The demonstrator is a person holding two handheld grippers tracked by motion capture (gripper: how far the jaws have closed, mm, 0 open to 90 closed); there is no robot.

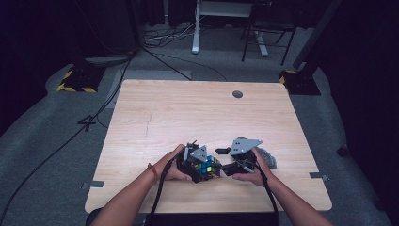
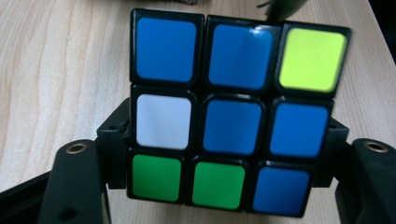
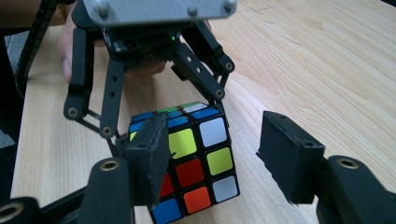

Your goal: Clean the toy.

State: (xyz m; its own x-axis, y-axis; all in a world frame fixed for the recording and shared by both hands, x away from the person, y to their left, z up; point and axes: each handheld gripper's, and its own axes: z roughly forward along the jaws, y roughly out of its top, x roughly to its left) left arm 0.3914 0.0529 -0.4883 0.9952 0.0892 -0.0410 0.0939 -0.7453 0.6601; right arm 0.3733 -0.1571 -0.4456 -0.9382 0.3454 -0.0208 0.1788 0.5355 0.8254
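Here, near the table's (image 1: 155, 113) front edge, a person holds a twisty puzzle cube (image 1: 207, 168) between two hand-held grippers. The left gripper (image 2: 224, 154) is closed on the cube: its two black jaws press the cube's opposite sides at the middle and lower rows, and a mostly blue face with one white, one yellow and two green stickers looks straight into that gripper's own camera. The right gripper (image 3: 215, 161) is open, with the cube between its jaws; its padded left finger (image 3: 148, 156) lies just in front of the cube's face, while the right finger (image 3: 287, 156) stands well apart from it. The cube looks like light, hard plastic with glossy stickers, so probably stiff but slippery, and its layers can turn; a grip on two flat opposite faces of one layer seems safest. Whether the left finger touches the cube I cannot tell. That finger covers part of the face toward the right gripper, and the cube's underside and far sides are hidden.
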